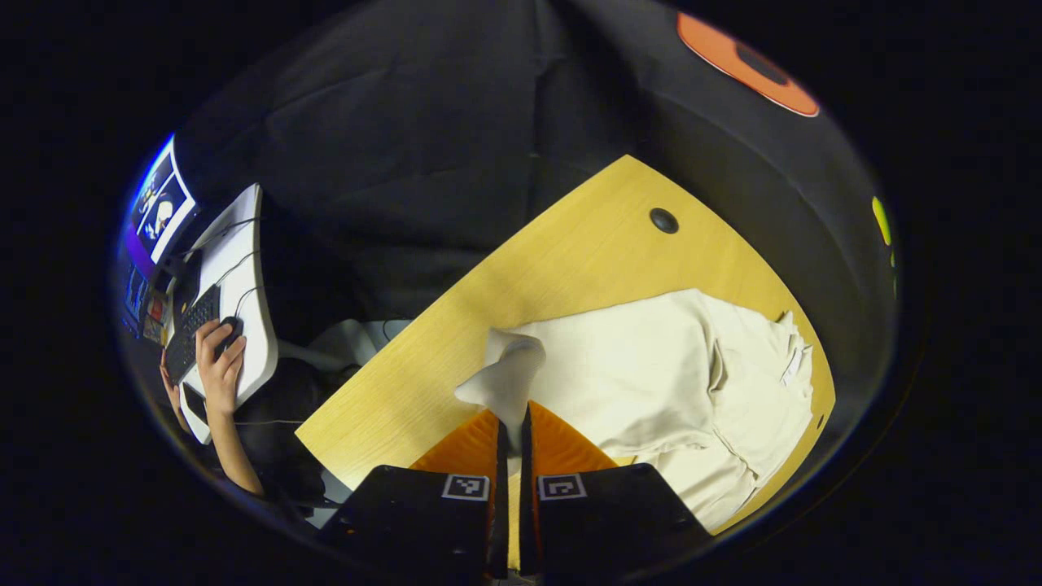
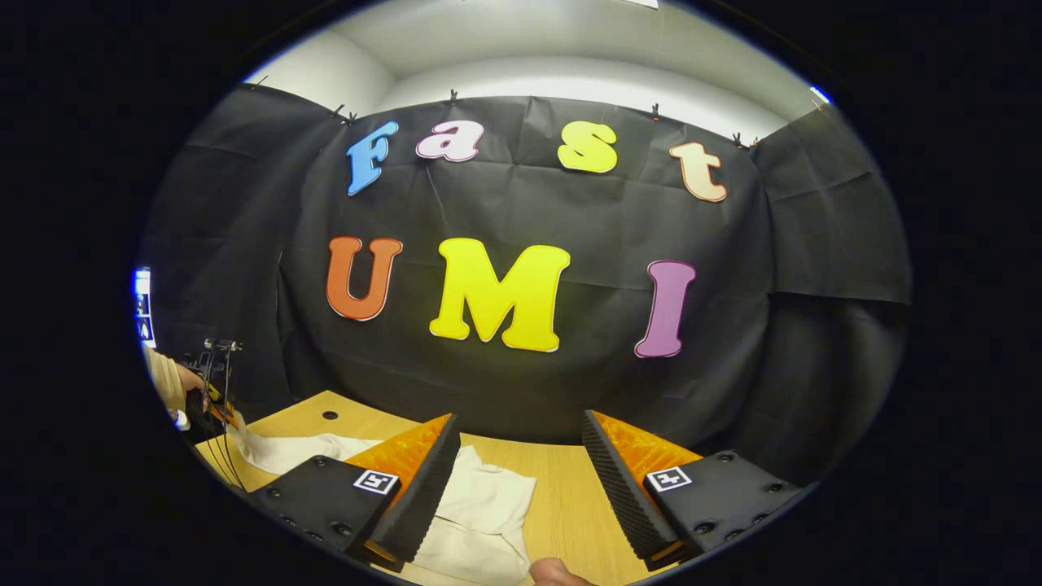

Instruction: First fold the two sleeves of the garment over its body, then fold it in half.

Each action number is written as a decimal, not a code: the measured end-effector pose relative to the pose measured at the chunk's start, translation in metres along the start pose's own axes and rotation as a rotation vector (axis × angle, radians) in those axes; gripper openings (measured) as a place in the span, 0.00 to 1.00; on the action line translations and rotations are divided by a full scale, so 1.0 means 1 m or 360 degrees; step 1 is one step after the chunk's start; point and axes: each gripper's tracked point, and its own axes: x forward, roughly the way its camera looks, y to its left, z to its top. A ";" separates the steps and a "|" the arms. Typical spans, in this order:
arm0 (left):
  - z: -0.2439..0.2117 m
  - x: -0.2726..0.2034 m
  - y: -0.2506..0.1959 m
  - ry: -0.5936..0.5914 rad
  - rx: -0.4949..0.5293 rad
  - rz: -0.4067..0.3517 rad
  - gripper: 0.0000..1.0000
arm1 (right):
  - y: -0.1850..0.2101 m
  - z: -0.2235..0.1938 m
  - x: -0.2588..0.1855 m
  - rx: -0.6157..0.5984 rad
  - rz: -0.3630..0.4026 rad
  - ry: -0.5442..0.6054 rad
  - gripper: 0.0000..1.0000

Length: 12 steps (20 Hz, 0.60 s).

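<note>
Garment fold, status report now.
Left claw shut on sleeve, lifted. Right claw open, above table. Garment bunched. Nothing blocking.

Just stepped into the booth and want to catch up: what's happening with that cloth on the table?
A person is folding a cream garment on the wooden table with two handheld claws. The left claw is shut on a sleeve, lifting it off the table. The right claw is open, holding nothing, above the table with the garment under its left finger. The garment lies rumpled, not yet neatly folded.
</note>
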 end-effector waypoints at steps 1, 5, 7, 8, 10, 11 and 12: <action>0.001 -0.002 -0.015 -0.0008 0.0033 -0.0014 0.08 | -0.003 -0.001 0.001 -0.0005 -0.0004 0.0004 0.94; 0.000 -0.008 -0.081 -0.0012 0.0112 -0.0107 0.08 | -0.025 -0.005 0.000 0.0019 -0.0053 0.0019 0.94; -0.002 -0.009 -0.111 -0.0010 0.0158 -0.0141 0.08 | -0.034 -0.005 0.001 0.0023 -0.0078 0.0017 0.94; -0.004 -0.009 -0.125 -0.0006 0.0179 -0.0153 0.08 | -0.038 -0.005 0.001 0.0023 -0.0086 0.0014 0.94; -0.012 -0.009 -0.154 -0.0001 0.0222 -0.0185 0.08 | -0.045 -0.008 0.001 0.0027 -0.0104 0.0021 0.94; -0.016 -0.008 -0.168 0.0004 0.0252 -0.0200 0.08 | -0.048 -0.011 0.001 0.0030 -0.0111 0.0030 0.93; -0.020 -0.009 -0.182 0.0013 0.0282 -0.0217 0.08 | -0.053 -0.013 0.001 0.0031 -0.0121 0.0040 0.94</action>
